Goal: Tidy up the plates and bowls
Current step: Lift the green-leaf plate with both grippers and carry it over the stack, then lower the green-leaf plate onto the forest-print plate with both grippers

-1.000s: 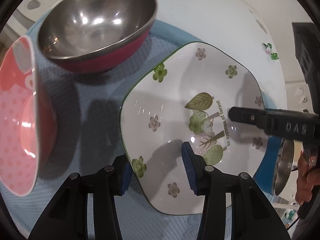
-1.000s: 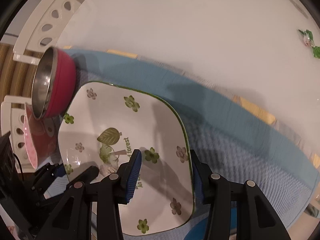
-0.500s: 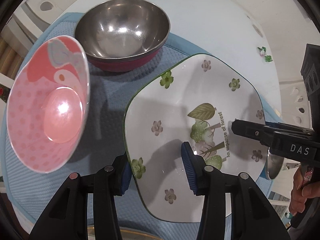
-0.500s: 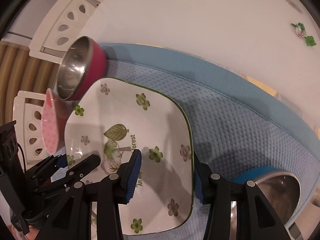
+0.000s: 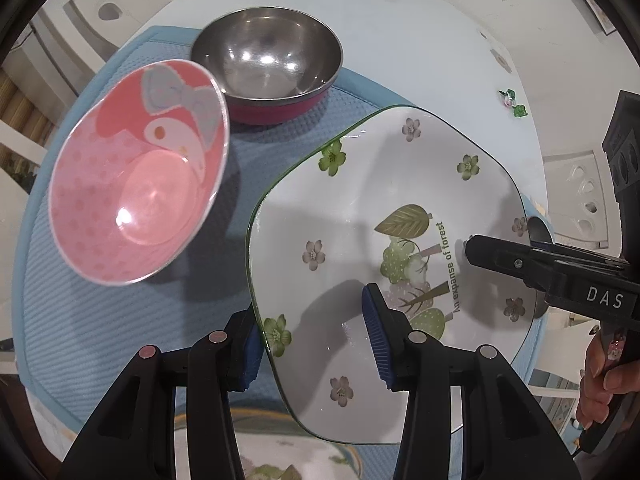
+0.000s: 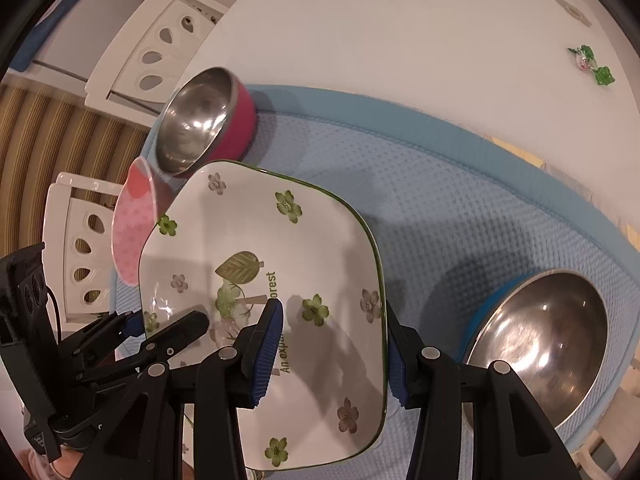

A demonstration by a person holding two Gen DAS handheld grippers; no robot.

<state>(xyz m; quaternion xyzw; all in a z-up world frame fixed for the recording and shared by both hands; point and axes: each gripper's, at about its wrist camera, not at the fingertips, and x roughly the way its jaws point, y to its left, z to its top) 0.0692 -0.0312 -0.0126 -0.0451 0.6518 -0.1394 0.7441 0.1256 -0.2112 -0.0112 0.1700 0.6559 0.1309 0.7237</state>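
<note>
A square white plate with green and pink flowers hangs above the blue mat, held from two sides. My left gripper is shut on its near left rim, one pad under the edge and one inside. At the opposite rim of the plate my right gripper is likewise shut. A pink cartoon bowl lies on the mat to the left. Behind it stands a steel bowl with a red outside. A steel bowl with a blue outside sits on the mat at the right.
The mat lies on a round white table. A small green and pink trinket rests on the table past the plate. White chairs stand around the table's edge. A person's hand holds the right gripper's handle.
Both grippers have risen with the plate held between them. The bowls and mat now look smaller and farther below. The blue-sided steel bowl has come into the right wrist view.
</note>
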